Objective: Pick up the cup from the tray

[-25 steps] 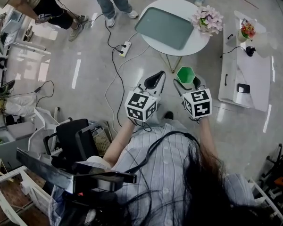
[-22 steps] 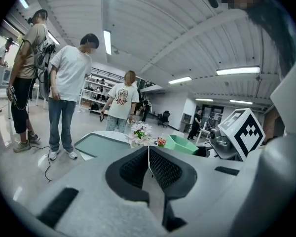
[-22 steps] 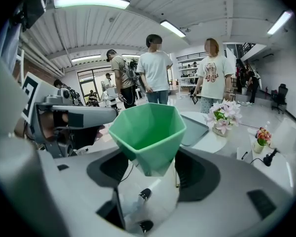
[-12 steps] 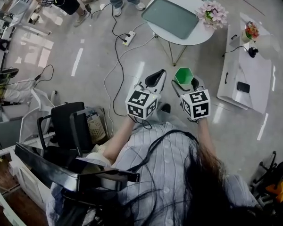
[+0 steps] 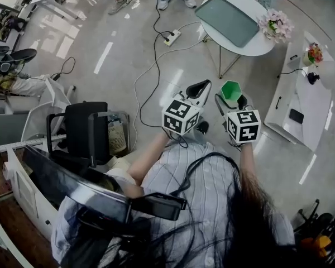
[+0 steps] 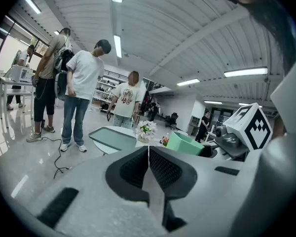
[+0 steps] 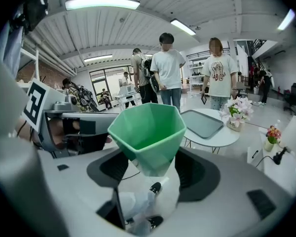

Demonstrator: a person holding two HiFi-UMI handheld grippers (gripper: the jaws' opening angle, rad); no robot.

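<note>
A green faceted cup point(image 7: 149, 132) is held upright between the jaws of my right gripper point(image 7: 150, 174), well away from the tray. In the head view the green cup point(image 5: 231, 91) sits at the tip of the right gripper point(image 5: 230, 100), over the floor. The grey-green tray point(image 5: 227, 13) lies bare on the round white table point(image 5: 262, 43) farther ahead. My left gripper point(image 5: 199, 89) is beside the right one, its jaws pressed together with nothing between them point(image 6: 148, 154). The tray point(image 6: 113, 138) and cup point(image 6: 190, 144) also show in the left gripper view.
A pot of pink flowers point(image 5: 275, 24) stands on the round table beside the tray. A white side table point(image 5: 301, 102) with small items is to the right. Cables and a power strip point(image 5: 170, 36) lie on the floor. Several people stand beyond the table point(image 7: 168, 70). A black chair point(image 5: 84, 133) is at left.
The head view has swung, so the round table and tray sit farther up and right. Both grippers stay side by side, the right one keeping the green cup.
</note>
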